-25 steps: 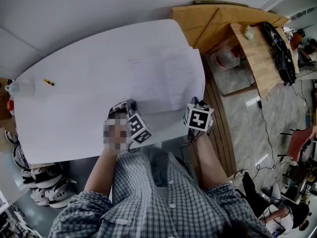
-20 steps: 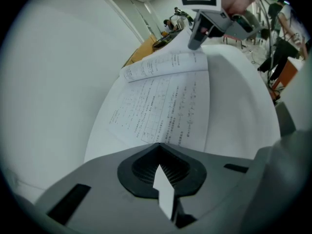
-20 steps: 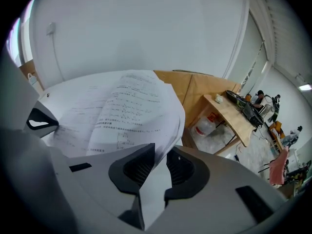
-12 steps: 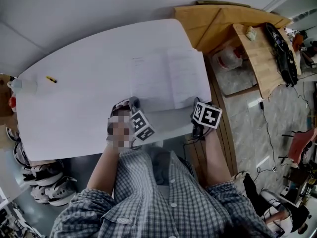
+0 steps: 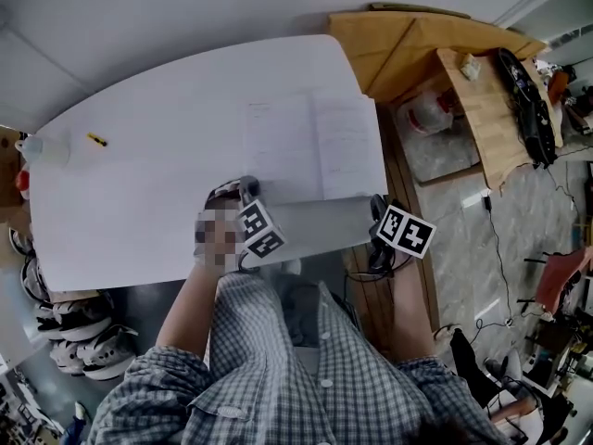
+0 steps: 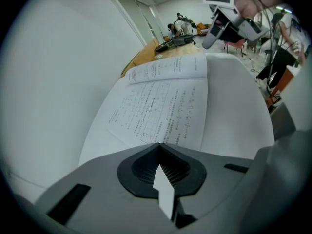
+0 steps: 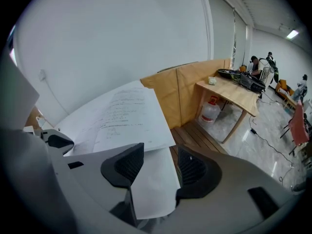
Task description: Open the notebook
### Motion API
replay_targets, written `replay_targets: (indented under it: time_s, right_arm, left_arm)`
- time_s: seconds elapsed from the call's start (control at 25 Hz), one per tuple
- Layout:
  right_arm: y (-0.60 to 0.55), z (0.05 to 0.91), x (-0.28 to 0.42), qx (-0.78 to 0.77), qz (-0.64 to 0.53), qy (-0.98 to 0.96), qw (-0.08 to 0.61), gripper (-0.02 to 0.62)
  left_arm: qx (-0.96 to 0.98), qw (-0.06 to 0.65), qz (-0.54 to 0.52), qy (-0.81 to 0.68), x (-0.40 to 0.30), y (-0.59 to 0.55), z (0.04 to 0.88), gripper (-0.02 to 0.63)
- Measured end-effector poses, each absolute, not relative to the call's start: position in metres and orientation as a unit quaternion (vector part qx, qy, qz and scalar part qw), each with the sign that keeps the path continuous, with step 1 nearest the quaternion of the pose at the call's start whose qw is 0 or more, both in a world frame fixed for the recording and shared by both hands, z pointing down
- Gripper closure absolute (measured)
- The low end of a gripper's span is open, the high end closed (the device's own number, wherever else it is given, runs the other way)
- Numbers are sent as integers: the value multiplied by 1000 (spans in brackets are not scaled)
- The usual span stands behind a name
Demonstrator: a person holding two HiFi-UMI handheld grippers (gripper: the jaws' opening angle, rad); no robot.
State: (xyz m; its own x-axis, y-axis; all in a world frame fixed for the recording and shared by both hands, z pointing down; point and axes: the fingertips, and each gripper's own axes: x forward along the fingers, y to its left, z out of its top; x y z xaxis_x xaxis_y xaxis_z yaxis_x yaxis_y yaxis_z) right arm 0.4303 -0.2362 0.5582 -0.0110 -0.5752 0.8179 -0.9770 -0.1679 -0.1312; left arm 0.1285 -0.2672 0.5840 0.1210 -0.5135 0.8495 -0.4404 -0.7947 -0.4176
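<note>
As it lies open, notebook [image 5: 315, 146], printed pgs, flat on table [image 5: 139, 197].

No word, number or brand can be read in any view. Rows of fine writing are seen on the open pages of the notebook [image 6: 161, 111], but they are too small and blurred to be made out. Black-and-white square patterns, not letters or figures, are borne by the left marker cube [image 5: 260, 233] and the right marker cube [image 5: 408, 233].
</note>
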Motion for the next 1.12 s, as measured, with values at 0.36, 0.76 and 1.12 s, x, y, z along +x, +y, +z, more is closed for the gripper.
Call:
replay_targets:
  time_s: [0.36, 0.76, 1.12]
  right_arm:
    - [-242, 510, 398, 629, 290, -683, 234, 402]
    - [-242, 417, 346, 596, 166, -767, 170, 563]
    - [-222, 355, 311, 536, 118, -828, 119, 566]
  left_arm:
    - [-794, -17, -484, 367, 138, -260, 536, 600]
    - [-867, -42, -313, 387, 156, -246, 443, 600]
    - [-896, -51, -224, 381, 162, -214, 376, 600]
